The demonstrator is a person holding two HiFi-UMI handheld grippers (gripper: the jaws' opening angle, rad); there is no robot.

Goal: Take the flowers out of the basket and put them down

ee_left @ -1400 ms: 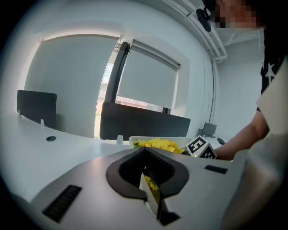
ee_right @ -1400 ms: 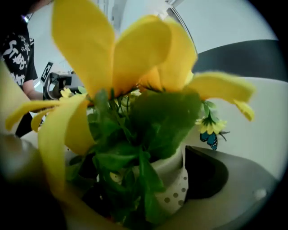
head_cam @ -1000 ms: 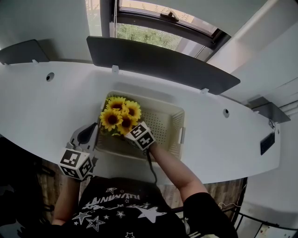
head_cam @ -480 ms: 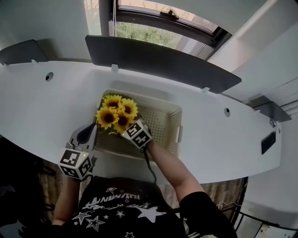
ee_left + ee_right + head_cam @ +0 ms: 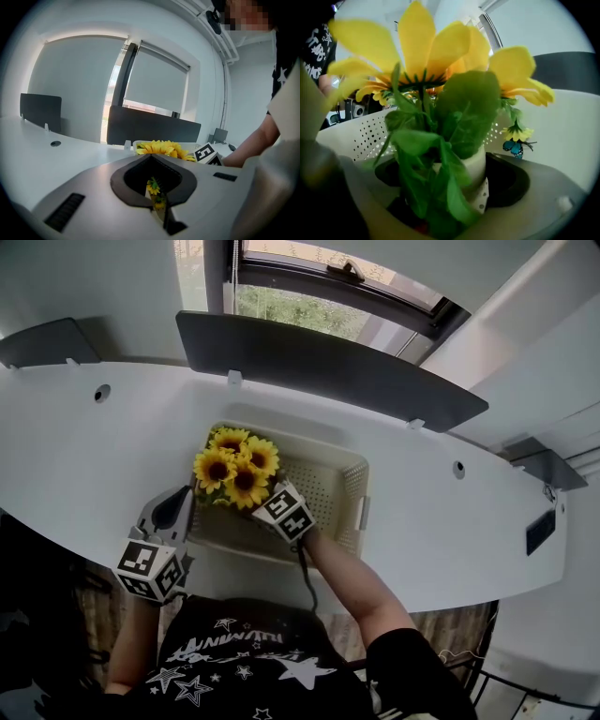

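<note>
Flowers (image 5: 234, 468): sunflower bunch in white pot (image 5: 476, 164), standing at left end of basket (image 5: 342, 486), not yet lifted.
Right gripper (image 5: 452, 173): jaws wide, just drawn inward; pot set between them, gap seen at one side, grip judged not yet firm.
Left gripper (image 5: 151, 159): clenched, empty, held just beside basket's left wall.

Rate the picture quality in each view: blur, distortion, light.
Head view: sharp, evenly daylit, wide-angle lens bowing the long white desk. Left gripper view: dark round vignette, bright window strip behind, the yellow artificial sunflowers fairly crisp. Right gripper view: those sunflowers too close, petals soft; the cream perforated plastic basket behind clearer.
</note>
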